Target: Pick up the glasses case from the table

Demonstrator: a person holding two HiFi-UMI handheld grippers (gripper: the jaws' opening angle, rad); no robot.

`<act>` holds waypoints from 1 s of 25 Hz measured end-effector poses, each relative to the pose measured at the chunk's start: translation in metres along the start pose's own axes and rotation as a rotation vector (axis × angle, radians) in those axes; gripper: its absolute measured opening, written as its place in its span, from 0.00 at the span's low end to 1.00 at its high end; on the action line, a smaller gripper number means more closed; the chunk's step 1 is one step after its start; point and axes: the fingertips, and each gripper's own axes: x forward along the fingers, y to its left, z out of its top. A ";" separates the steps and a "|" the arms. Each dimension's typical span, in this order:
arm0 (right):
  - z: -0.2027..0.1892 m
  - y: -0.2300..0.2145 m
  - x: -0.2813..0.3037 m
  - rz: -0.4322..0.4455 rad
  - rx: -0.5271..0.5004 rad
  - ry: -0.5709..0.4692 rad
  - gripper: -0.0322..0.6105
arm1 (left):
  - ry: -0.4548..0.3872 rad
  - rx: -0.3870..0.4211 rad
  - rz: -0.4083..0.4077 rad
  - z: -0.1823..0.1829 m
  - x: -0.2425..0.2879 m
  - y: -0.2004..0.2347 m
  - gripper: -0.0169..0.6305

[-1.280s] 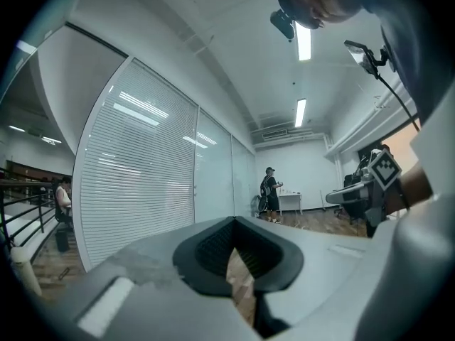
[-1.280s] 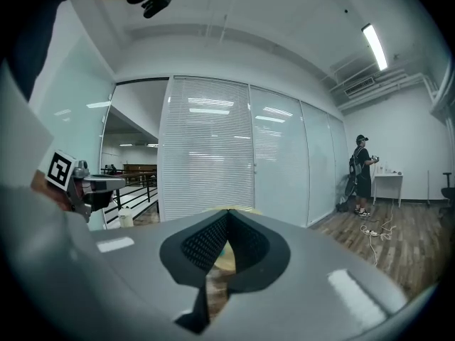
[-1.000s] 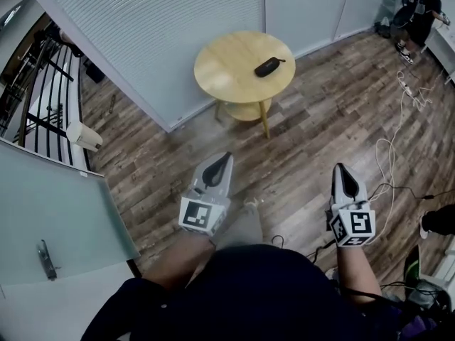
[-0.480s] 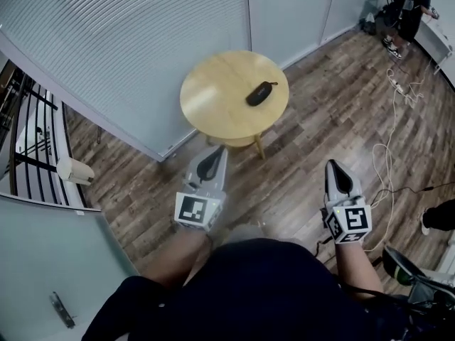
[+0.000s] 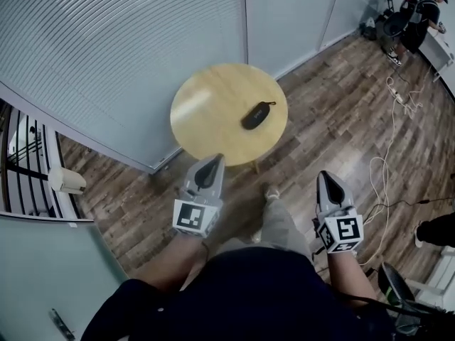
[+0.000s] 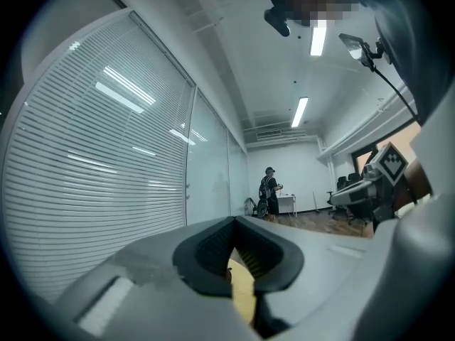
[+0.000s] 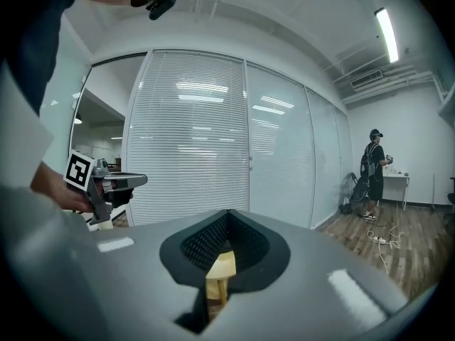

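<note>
The black glasses case (image 5: 257,114) lies on the right half of a round wooden table (image 5: 206,109), with nothing touching it. My left gripper (image 5: 218,157) is shut and empty, its tip over the table's near edge, short of the case. My right gripper (image 5: 323,174) is also shut and empty, over the wooden floor to the right of the table and nearer to me. In the left gripper view the jaws (image 6: 234,220) meet at the tip, and a strip of the tabletop (image 6: 243,284) shows below it. In the right gripper view the closed jaws (image 7: 228,212) frame the table (image 7: 222,265).
A glass wall with blinds (image 5: 128,41) runs close behind the table. White cables (image 5: 387,155) trail over the floor at right. A person (image 5: 419,9) stands at the far right corner beside a desk. A white object (image 5: 65,180) sits at left by a railing.
Both grippers have travelled forward toward the table, which now sits nearer and lower in the head view. The left gripper's tip has reached the table's near edge. Both stay shut.
</note>
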 end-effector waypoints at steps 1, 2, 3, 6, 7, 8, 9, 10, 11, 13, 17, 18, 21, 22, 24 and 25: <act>0.000 -0.005 0.014 0.012 0.002 -0.001 0.06 | 0.002 0.014 0.006 -0.002 0.009 0.006 0.03; 0.000 -0.010 0.028 0.025 0.005 -0.001 0.06 | 0.002 0.021 0.017 -0.004 0.018 0.012 0.03; 0.000 -0.017 0.044 0.037 0.010 -0.001 0.06 | 0.003 0.027 0.031 -0.006 0.027 0.019 0.03; 0.006 -0.038 0.091 0.082 0.018 -0.001 0.06 | 0.021 0.025 0.085 -0.009 0.060 0.039 0.03; 0.011 -0.044 0.109 0.102 0.013 -0.003 0.06 | 0.027 0.024 0.103 -0.007 0.072 0.047 0.03; 0.016 -0.050 0.126 0.122 0.006 -0.005 0.06 | 0.032 0.026 0.118 -0.005 0.086 0.054 0.03; 0.020 -0.057 0.144 0.141 0.001 -0.005 0.06 | 0.035 0.022 0.135 -0.003 0.100 0.062 0.03; 0.024 -0.064 0.162 0.158 -0.002 -0.003 0.06 | 0.037 0.017 0.153 0.000 0.114 0.069 0.03; 0.027 -0.070 0.178 0.173 -0.002 0.002 0.06 | 0.039 0.016 0.171 0.001 0.128 0.076 0.03; 0.032 -0.082 0.207 0.206 -0.006 0.013 0.06 | 0.046 0.027 0.198 0.004 0.154 0.089 0.03; 0.038 -0.094 0.255 0.288 -0.030 0.035 0.06 | 0.036 0.030 0.236 0.014 0.196 0.100 0.03; 0.038 -0.095 0.265 0.307 -0.032 0.040 0.06 | 0.039 0.032 0.247 0.015 0.202 0.103 0.03; 0.037 -0.096 0.291 0.354 -0.035 0.053 0.06 | 0.061 0.039 0.280 0.011 0.216 0.112 0.03; 0.036 -0.095 0.299 0.366 -0.030 0.059 0.06 | 0.070 0.038 0.289 0.009 0.220 0.114 0.03; 0.031 -0.093 0.310 0.382 -0.020 0.073 0.06 | 0.092 0.032 0.302 0.001 0.224 0.118 0.03; 0.026 -0.092 0.314 0.382 -0.019 0.078 0.06 | 0.106 0.026 0.307 -0.006 0.225 0.120 0.03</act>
